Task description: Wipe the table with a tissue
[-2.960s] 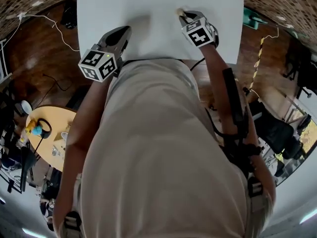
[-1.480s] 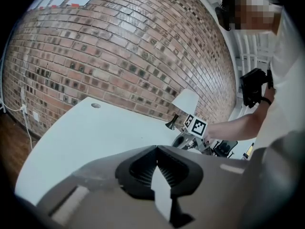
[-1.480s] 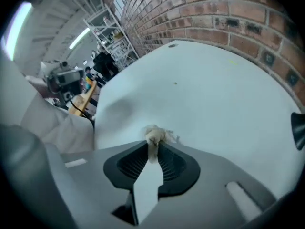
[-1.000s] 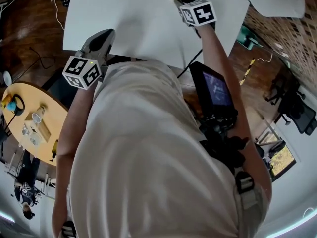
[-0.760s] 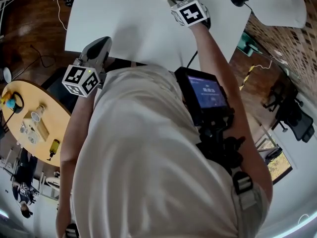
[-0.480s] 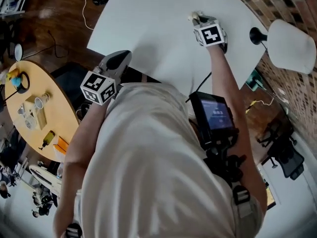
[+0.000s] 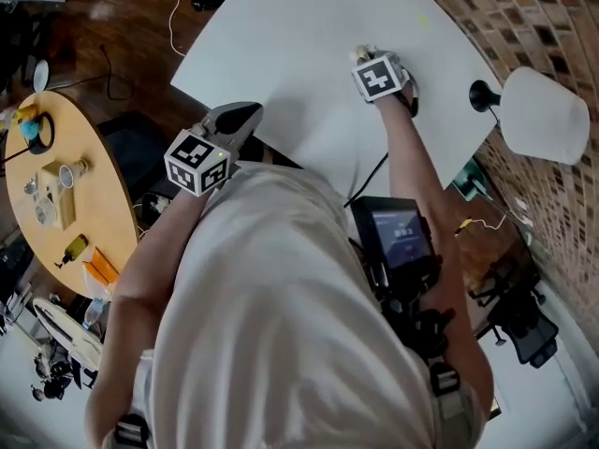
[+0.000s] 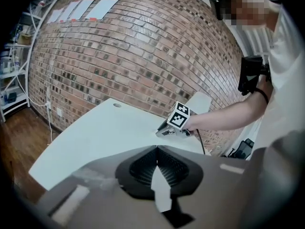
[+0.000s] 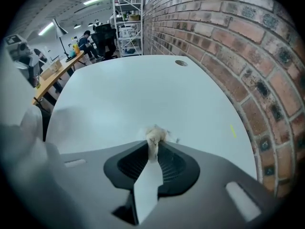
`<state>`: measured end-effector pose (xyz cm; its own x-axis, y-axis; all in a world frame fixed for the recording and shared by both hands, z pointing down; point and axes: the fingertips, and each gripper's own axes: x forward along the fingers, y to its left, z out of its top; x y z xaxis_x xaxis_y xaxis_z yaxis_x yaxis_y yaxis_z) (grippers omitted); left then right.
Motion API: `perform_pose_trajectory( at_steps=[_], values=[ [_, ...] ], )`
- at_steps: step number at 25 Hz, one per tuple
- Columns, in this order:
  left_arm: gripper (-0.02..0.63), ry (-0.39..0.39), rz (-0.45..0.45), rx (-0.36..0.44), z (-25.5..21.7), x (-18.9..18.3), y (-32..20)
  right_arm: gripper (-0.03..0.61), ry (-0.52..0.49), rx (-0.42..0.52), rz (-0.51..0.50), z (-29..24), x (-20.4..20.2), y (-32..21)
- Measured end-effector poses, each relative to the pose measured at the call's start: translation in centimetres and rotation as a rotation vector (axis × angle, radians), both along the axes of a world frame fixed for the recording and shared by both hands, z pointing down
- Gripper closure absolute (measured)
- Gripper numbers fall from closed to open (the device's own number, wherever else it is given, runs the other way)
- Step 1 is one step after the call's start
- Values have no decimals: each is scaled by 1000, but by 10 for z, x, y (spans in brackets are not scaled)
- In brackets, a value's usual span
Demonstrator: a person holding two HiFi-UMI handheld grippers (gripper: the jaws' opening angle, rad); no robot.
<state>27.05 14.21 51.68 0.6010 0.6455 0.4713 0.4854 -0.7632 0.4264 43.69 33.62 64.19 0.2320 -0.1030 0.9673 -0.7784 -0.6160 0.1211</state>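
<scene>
- Works at a white table [image 7: 281, 36] set against a brick wall [image 9: 228, 23], one two-jaw gripper in each hand.
- Points the right gripper [image 7: 363, 59] steeply down at the far part of the tabletop, toward the wall side.
- Pinches a crumpled off-white tissue [image 9: 155, 135] in that claw, jaws drawn narrow on the wad, most of its bulk poking out past the tips.
- Appears to press the wad onto the surface, though the contact is too small in the head view to confirm.
- Holds the left gripper [image 7: 245, 112] over the near edge of the table, well apart from the right one, nose tilted gently downward.
- Shows the left claw fully closed, pads together, nothing caught between them.
- Carries a small lit screen [image 7: 398, 232] near the right elbow.
- Shares the frame with a white-shaded lamp [image 7: 543, 110] at the table's right corner, and with a round wooden table [image 7: 103, 195] on the left, dotted with small items too tiny to name.
</scene>
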Motion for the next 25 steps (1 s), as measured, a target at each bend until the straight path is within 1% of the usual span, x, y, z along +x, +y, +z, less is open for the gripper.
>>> perform_pose_trajectory(
  at_steps=[5,6,9,12,15,17,20,23,25],
  values=[
    [607,27,49,7,-4,0,25,514,120,130,-68,3,-13,-24],
    [607,26,55,10,-3,-3,28,514,116,146,-81,6,-21,-24],
    [607,16,82,26,-1,-8,30,514,47,129,-102,13,-53,-16],
    [607,17,123,37,-2,-7,34,512,24,143,-145,11,-76,-17],
    [607,17,174,31,-2,-12,49,512,-11,126,-164,12,-102,-6],
    [607,16,225,33,2,-15,59,511,-7,145,-137,10,-113,-1],
    [607,3,295,25,11,-23,76,511,13,165,-68,11,-133,8],
    [607,28,417,1,12,-24,91,511,48,134,14,8,-154,19],
    [607,41,473,-18,8,-34,95,509,50,124,56,9,-178,25]
  ],
)
